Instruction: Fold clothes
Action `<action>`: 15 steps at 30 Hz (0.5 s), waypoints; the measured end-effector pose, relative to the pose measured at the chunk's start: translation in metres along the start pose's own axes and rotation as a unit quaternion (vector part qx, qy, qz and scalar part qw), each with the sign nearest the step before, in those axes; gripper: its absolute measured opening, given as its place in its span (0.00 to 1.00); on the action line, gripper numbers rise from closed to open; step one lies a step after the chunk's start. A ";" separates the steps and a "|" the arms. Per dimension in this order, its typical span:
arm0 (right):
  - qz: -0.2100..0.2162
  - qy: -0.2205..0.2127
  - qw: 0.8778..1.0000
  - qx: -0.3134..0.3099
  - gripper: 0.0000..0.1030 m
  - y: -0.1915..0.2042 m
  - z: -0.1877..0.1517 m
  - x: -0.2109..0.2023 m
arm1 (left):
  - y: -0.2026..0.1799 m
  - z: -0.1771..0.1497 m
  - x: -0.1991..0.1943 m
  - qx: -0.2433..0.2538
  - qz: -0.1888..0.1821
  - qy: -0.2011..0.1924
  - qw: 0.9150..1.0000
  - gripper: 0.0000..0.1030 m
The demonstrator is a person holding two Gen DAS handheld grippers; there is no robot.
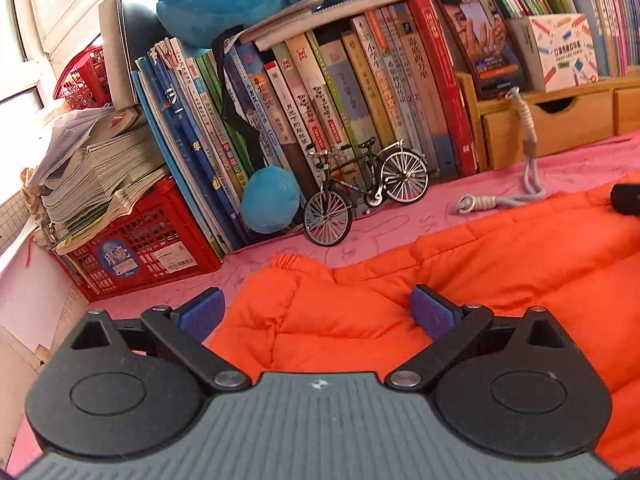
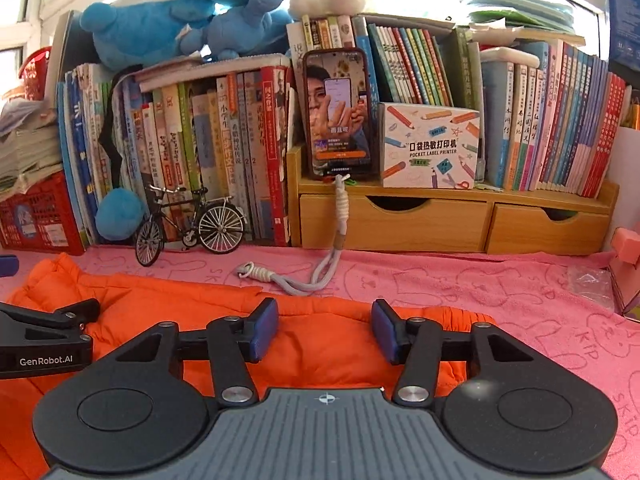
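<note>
An orange padded jacket [image 1: 460, 280] lies spread on a pink cloth [image 1: 400, 228]. One elastic cuff [image 1: 290, 262] points toward the books. My left gripper [image 1: 316, 312] hovers open over that sleeve end, blue pads wide apart with nothing between them. From the right wrist, the same orange jacket [image 2: 192, 312] covers the near left of the pink cloth [image 2: 520, 300]. My right gripper [image 2: 325, 330] is open above the jacket's far edge, near another cuff [image 2: 460, 316]. The left gripper's black body [image 2: 48, 336] shows at the left edge over the jacket.
A model bicycle [image 2: 190, 228], a rope lanyard [image 2: 304, 276] and a blue plush ball [image 2: 120, 214] sit along the row of books [image 2: 200, 152]. A wooden drawer unit [image 2: 452, 220] carries a phone [image 2: 338, 114] and a printer box [image 2: 430, 146]. A red crate [image 1: 136, 248] stands at the left.
</note>
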State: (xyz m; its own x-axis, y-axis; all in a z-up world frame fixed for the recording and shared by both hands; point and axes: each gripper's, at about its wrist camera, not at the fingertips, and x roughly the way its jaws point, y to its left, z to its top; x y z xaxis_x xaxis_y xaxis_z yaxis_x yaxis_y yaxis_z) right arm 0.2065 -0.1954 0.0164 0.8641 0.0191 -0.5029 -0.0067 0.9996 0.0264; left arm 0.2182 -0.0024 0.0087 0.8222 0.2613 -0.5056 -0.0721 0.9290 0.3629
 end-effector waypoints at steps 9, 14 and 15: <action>-0.083 -0.003 0.996 -0.027 0.68 -0.021 -0.024 0.012 | 0.032 -0.032 0.016 -0.078 -0.012 0.020 0.997 1.00; -0.083 0.027 0.995 0.054 0.84 -0.068 -0.033 0.017 | 0.040 -0.035 0.020 -0.090 -0.022 0.022 0.995 1.00; -0.073 0.034 0.994 0.072 0.86 -0.076 -0.035 0.019 | 0.041 -0.036 0.020 -0.086 -0.017 0.020 0.996 1.00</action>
State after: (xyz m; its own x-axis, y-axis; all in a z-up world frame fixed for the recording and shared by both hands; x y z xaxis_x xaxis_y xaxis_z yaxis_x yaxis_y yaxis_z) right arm 0.2056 -0.2701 -0.0249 0.8147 -0.1199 -0.5673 0.1924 0.9789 0.0695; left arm 0.2109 0.0507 -0.0145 0.8029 0.2365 -0.5472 -0.1440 0.9677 0.2070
